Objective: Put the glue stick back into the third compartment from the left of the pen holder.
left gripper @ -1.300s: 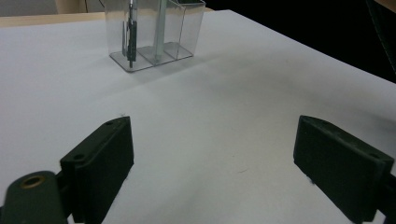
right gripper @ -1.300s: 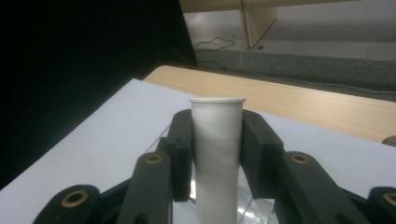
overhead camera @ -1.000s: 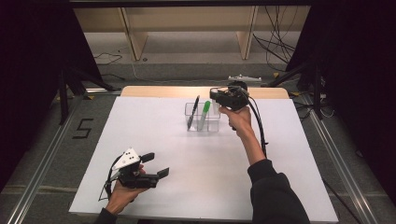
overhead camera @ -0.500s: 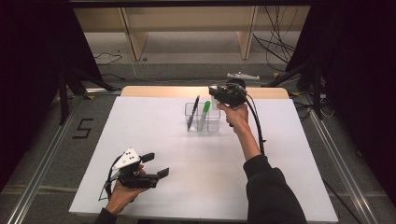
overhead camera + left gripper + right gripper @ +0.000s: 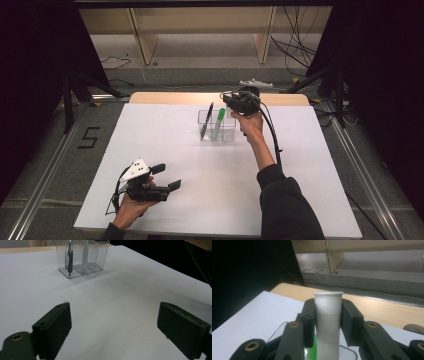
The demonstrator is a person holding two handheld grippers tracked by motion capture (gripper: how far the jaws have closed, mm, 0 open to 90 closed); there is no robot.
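A clear plastic organizer [image 5: 226, 134] stands toward the back of the white table [image 5: 300, 165]. It holds an upright black pen [image 5: 206, 120] and a green marker [image 5: 219, 120]. My right gripper [image 5: 229, 104] hovers just over the organizer's right side, shut on a white cylindrical marker [image 5: 328, 322] that stands upright between its pads. A bit of green [image 5: 312, 350] shows below the jaws. My left gripper [image 5: 167, 177] rests near the table's front left, open with nothing in it [image 5: 112, 325]. Ahead of it are the organizer [image 5: 100, 255] and the pen [image 5: 70, 260].
A strip of bare wood [image 5: 170, 97] runs along the table's far edge, with wooden shelving legs [image 5: 142, 37] and cables [image 5: 300, 50] on the floor behind. Black curtains close in both sides. Metal rails [image 5: 45, 175] flank the table.
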